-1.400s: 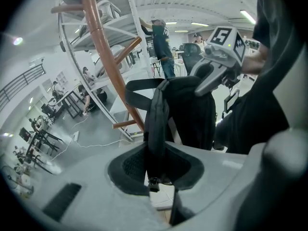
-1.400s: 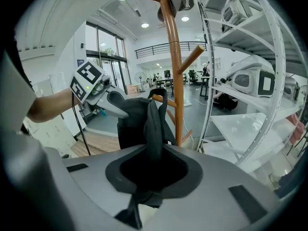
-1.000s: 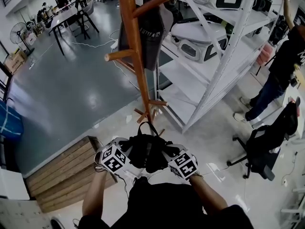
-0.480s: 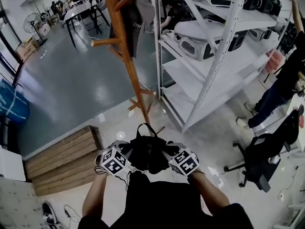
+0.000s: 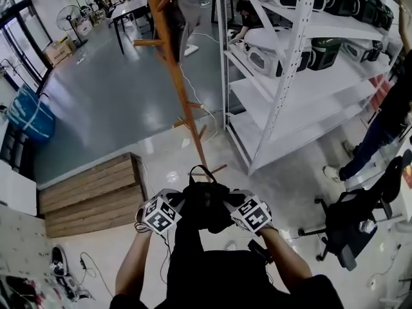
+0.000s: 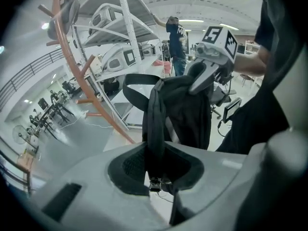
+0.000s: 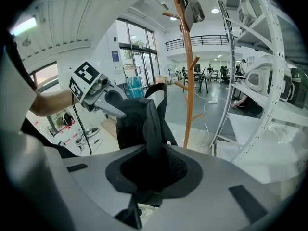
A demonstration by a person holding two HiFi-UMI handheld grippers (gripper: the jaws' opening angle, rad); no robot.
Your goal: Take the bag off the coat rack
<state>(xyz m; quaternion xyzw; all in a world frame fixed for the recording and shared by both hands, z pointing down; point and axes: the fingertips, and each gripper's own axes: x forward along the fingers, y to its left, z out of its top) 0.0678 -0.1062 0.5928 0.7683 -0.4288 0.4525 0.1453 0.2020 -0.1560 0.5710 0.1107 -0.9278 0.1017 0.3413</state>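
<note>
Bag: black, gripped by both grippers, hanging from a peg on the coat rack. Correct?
Not quite. The black bag is gripped by both the left gripper and the right gripper, but it hangs from no peg. It is off the coat rack, held in the air in front of the person and apart from the rack. The head view shows this.

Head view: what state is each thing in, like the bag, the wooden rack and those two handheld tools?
black bag: off the rack, held up between both grippers.
left gripper: jaws shut on the bag's strap.
right gripper: jaws shut on the bag's fabric.
coat rack: upright, with a dark garment hanging near its top.
office chair: standing, nobody in it.
</note>
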